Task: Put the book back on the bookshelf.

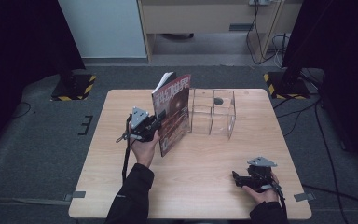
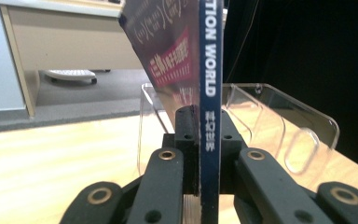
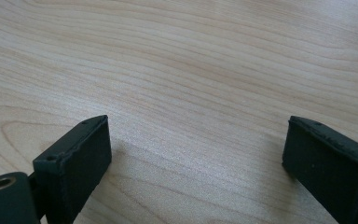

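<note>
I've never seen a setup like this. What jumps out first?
A red-covered magazine with a blue spine stands upright mid-table, clamped in the left gripper beside a clear plastic divided rack. Near the front right of the pale wooden table, the right gripper rests open.

Glossy paper magazine [image 1: 172, 112], clear smooth plastic organiser [image 1: 213, 113], matt pale wood table [image 1: 196, 186]

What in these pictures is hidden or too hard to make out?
- Magazine: in the left gripper view the top edge cuts off its spine title.
- Magazine cover text: too small in the high view.
- Clear organizer: its left side sits behind the magazine in the high view.
- Left gripper: its pads are hidden against the magazine.
</note>
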A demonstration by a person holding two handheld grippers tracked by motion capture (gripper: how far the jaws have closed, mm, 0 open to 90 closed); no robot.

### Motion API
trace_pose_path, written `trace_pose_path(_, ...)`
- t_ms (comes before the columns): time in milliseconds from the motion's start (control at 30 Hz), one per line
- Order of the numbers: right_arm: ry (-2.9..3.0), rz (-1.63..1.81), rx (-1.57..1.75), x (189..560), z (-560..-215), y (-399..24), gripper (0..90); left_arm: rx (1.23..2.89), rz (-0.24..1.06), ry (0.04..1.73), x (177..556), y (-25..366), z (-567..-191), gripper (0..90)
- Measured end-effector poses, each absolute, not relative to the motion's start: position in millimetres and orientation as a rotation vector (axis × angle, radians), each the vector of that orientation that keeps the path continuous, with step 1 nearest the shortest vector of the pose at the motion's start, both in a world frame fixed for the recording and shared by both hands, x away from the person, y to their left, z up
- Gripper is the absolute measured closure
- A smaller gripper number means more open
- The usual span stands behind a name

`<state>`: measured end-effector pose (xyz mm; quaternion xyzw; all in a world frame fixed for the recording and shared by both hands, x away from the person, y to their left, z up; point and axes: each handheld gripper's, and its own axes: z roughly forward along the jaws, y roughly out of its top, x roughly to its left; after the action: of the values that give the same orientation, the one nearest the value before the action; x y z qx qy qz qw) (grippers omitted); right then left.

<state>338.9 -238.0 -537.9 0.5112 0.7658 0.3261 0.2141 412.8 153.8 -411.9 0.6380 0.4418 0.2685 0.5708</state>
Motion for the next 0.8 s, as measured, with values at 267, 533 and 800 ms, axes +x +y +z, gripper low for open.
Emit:
trace_pose_path(267,2.123,0.905,1.418,339,-538,-238,8.1,1.557,0.617,1.037,388,168,-427,82.6)
trace_pose_path(533,2.123,0.905,1.418,339,-538,-238,8.1,1.588,0.624,1.038,380,172,-432,81.8)
trace_pose_path(800,2.125,0.904,1.419,339,-538,-238,8.1,1.584,0.626,1.037,392,170,-411,73.8)
